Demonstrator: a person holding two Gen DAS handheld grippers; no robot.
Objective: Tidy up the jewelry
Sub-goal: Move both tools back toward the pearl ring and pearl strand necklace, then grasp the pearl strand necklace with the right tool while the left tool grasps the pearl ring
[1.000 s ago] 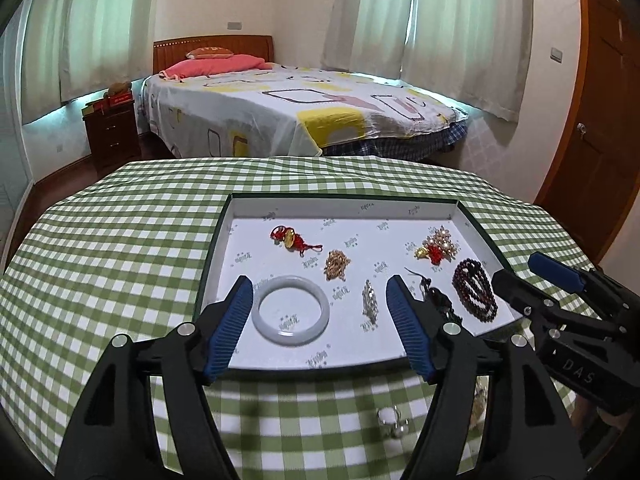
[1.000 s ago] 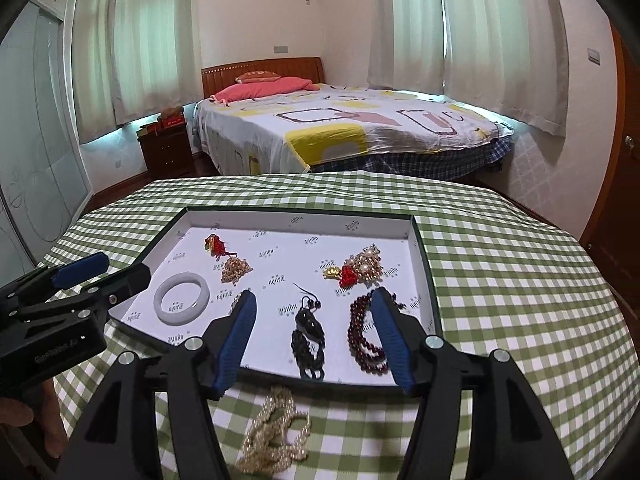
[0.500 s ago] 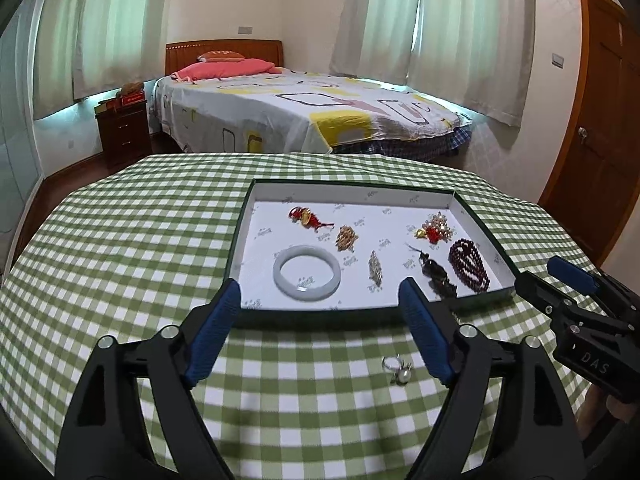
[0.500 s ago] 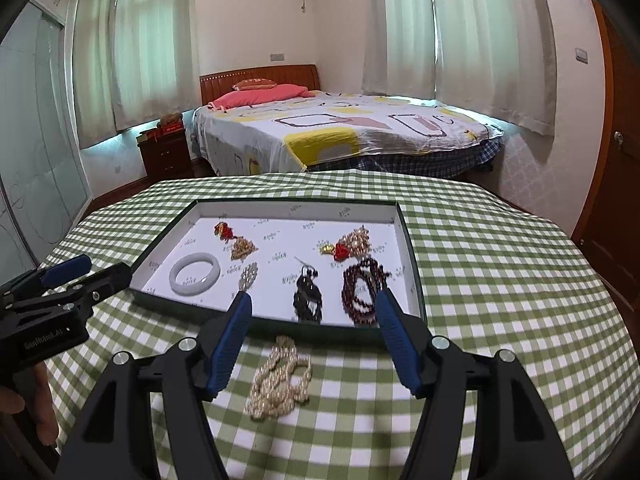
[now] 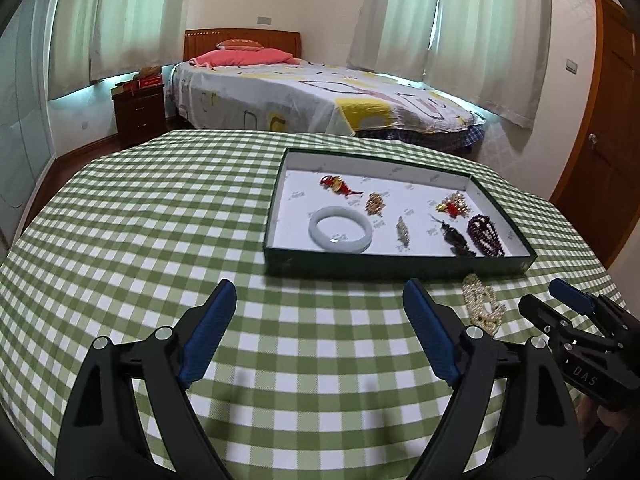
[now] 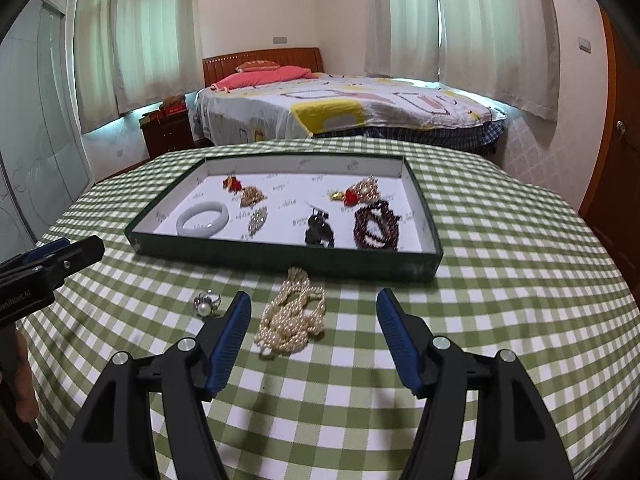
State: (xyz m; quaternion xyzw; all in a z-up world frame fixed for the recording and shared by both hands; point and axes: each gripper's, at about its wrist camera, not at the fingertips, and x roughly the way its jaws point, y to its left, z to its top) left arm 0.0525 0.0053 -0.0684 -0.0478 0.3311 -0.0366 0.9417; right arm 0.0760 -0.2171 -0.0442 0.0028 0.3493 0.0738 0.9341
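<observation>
A dark green tray (image 5: 392, 267) (image 6: 280, 257) with a white floor holds a pale jade bangle (image 5: 340, 229) (image 6: 203, 219), a dark red bead bracelet (image 5: 485, 235) (image 6: 377, 225), a black piece (image 6: 319, 231) and several small ornaments. A pearl necklace (image 6: 292, 314) (image 5: 483, 303) lies on the cloth in front of the tray. A pearl ring (image 6: 207, 303) lies left of it. My left gripper (image 5: 318, 330) is open and empty over bare cloth. My right gripper (image 6: 314, 334) is open and empty, with the pearl necklace just ahead between its fingers.
The table has a green checked cloth (image 5: 140, 240). Behind it stand a bed (image 6: 340, 108), a dark nightstand (image 5: 138, 114) and curtained windows. A wooden door (image 5: 600, 128) is at the right. The right gripper shows at the lower right of the left wrist view (image 5: 580, 336).
Both grippers have drawn back from the tray toward the near side of the table. The pearl necklace and the ring have come into view in front of the tray. Both stay open.
</observation>
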